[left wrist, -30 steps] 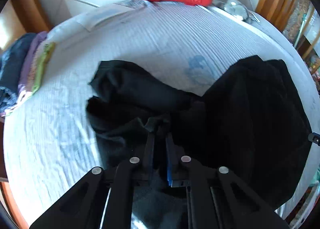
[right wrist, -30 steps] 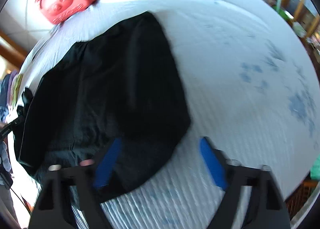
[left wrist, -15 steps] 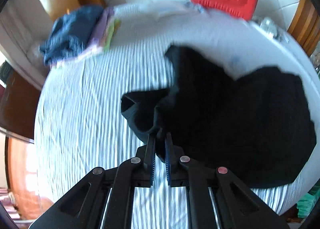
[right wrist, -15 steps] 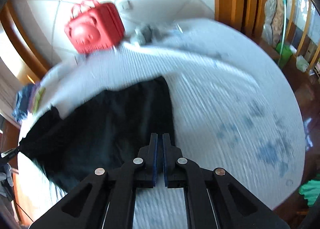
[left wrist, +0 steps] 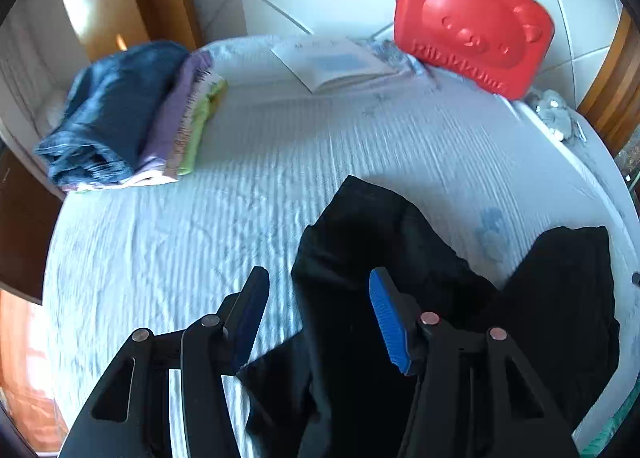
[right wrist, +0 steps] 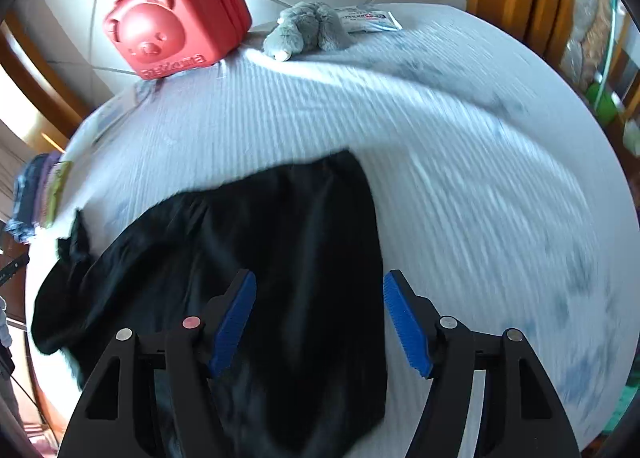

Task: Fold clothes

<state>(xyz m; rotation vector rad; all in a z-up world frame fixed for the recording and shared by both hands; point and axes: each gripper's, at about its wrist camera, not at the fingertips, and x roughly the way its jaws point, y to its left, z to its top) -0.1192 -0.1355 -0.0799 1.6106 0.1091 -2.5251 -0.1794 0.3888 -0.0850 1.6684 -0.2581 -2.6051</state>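
Observation:
A black garment (left wrist: 404, 322) lies loosely spread on the white bed (left wrist: 200, 225); in the right wrist view it (right wrist: 260, 258) covers the bed's near left part. My left gripper (left wrist: 318, 298) is open and empty, just above the garment's left edge. My right gripper (right wrist: 318, 298) is open and empty, above the garment's right edge, with the cloth lying between and below its jaws.
A stack of folded clothes (left wrist: 128, 117) sits at the bed's far left. A red bear-face case (left wrist: 472, 17) leans on the tiled wall. An open booklet (left wrist: 328, 61) lies beside it. A grey plush toy (right wrist: 308, 29) and a packet (right wrist: 368, 19) lie at the far edge.
Both grippers were shut on the black garment half a second ago and have opened, letting it drop onto the bed. The garment now lies flatter and further right.

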